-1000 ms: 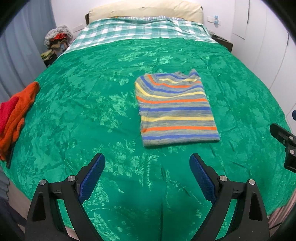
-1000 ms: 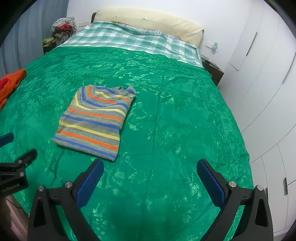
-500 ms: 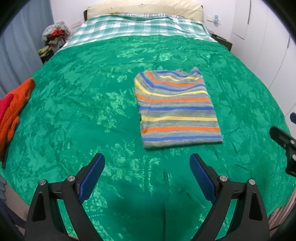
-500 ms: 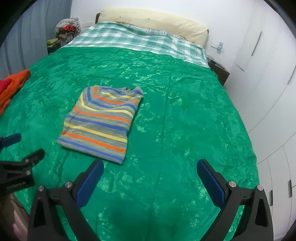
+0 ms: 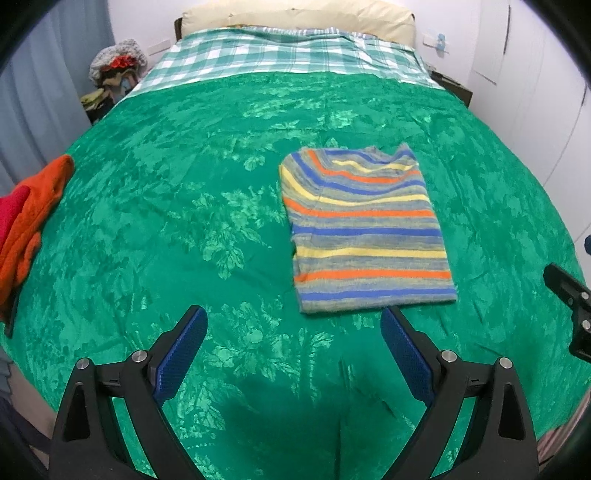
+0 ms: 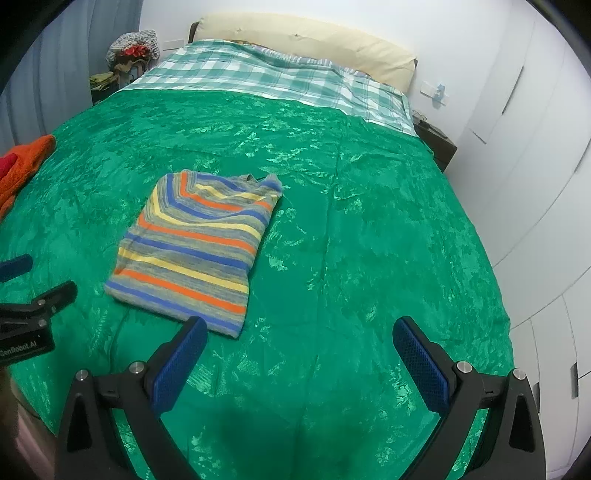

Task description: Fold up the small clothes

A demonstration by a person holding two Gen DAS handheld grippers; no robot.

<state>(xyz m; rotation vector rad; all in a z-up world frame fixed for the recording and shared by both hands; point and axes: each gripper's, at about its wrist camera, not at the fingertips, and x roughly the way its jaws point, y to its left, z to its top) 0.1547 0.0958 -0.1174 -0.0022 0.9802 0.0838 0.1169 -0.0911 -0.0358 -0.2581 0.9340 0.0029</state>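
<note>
sweater: striped knit (image 5: 364, 229), grey base with blue, orange and yellow bands; folded into a compact rectangle, neckline end toward the headboard, hem end toward the cameras. Stripes run straight across the lower part and angle up near the top left corner, where a folded layer shows.
sweater edges: left side shows stacked layers, hem edge lies flat, slight bump at the collar.
sweater location: flat on the green bedspread (image 5: 177, 206), about mid-bed, nothing touching it. In the right wrist view it sits left of centre (image 6: 199, 247).
left gripper: (image 5: 293, 350) fingers spread wide, nothing between the blue pads; hovers over the bedspread near the foot of the bed, right pad tip just short of the hem edge.
right gripper: (image 6: 299, 354) fingers spread wide, empty; left pad tip near the sweater's near right corner; contact with it cannot be told.
bed: checked green-white sheet (image 5: 288, 55) and cream pillow (image 5: 295, 16) at the head.
other clothes: orange and red items (image 5: 29, 214) at the left edge of the bed, well apart from the sweater.
</note>
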